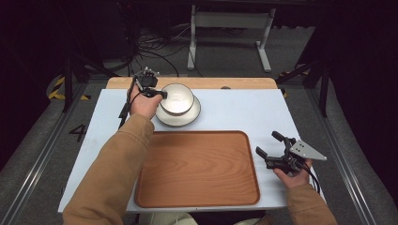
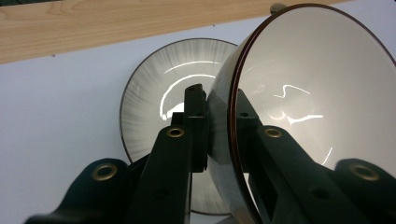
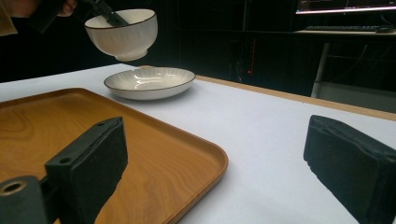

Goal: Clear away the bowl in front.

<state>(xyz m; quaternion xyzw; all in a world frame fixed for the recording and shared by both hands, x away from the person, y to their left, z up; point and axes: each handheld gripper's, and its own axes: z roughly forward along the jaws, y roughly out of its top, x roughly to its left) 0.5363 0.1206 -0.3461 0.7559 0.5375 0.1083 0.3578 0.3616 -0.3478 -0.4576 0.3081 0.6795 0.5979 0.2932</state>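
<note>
A white bowl [image 1: 178, 97] with a dark rim hangs in the air over a white ribbed plate [image 1: 165, 118] at the back of the table. My left gripper [image 1: 162, 93] is shut on the bowl's rim, one jaw inside and one outside, as the left gripper view shows with the bowl [image 2: 317, 88] tilted above the plate [image 2: 149, 93]. In the right gripper view the bowl [image 3: 123, 35] floats clear above the plate [image 3: 149, 81]. My right gripper [image 1: 270, 145] rests open at the table's right, with nothing between its pads [image 3: 93, 158].
A large wooden tray [image 1: 197, 168] lies in the front middle of the white tabletop [image 1: 244, 112], its corner near my right gripper. A wooden strip [image 1: 211, 83] runs along the far edge. Beyond it are a stand and cables on the floor.
</note>
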